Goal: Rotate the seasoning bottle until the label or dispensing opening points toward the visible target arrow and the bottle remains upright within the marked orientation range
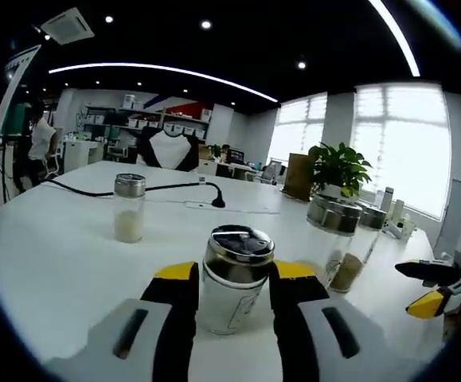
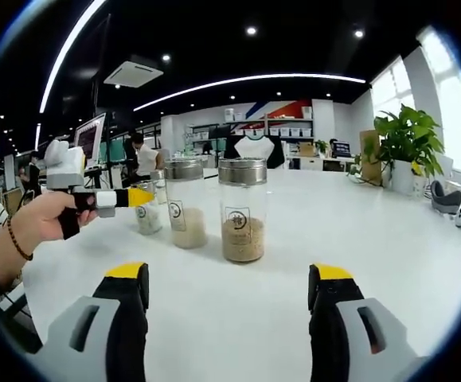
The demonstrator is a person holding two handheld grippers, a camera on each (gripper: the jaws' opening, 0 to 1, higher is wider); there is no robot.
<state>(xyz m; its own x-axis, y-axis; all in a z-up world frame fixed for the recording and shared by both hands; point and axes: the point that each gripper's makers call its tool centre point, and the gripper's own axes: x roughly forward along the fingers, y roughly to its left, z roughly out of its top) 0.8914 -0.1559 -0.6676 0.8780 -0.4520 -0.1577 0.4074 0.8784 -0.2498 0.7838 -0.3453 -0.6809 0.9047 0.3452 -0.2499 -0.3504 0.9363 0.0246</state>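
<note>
A clear seasoning bottle (image 1: 232,285) with a shiny metal shaker lid stands upright on the white table (image 1: 63,263), a printed mark on its front. It sits between the yellow-tipped jaws of my left gripper (image 1: 235,274), which press on both its sides. In the right gripper view the same bottle (image 2: 147,218) shows at the left, with the hand-held left gripper (image 2: 140,199) around it. My right gripper (image 2: 230,280) stands open over bare tabletop, its jaws wide apart and holding nothing. It also shows at the right edge of the left gripper view as the right gripper (image 1: 431,288).
Three more lidded bottles stand on the table: one with white powder (image 1: 129,208) at the far left, and two (image 1: 333,239) (image 1: 366,231) close on the right. A black cable (image 1: 158,189) crosses the back. A potted plant (image 1: 338,169) stands beyond.
</note>
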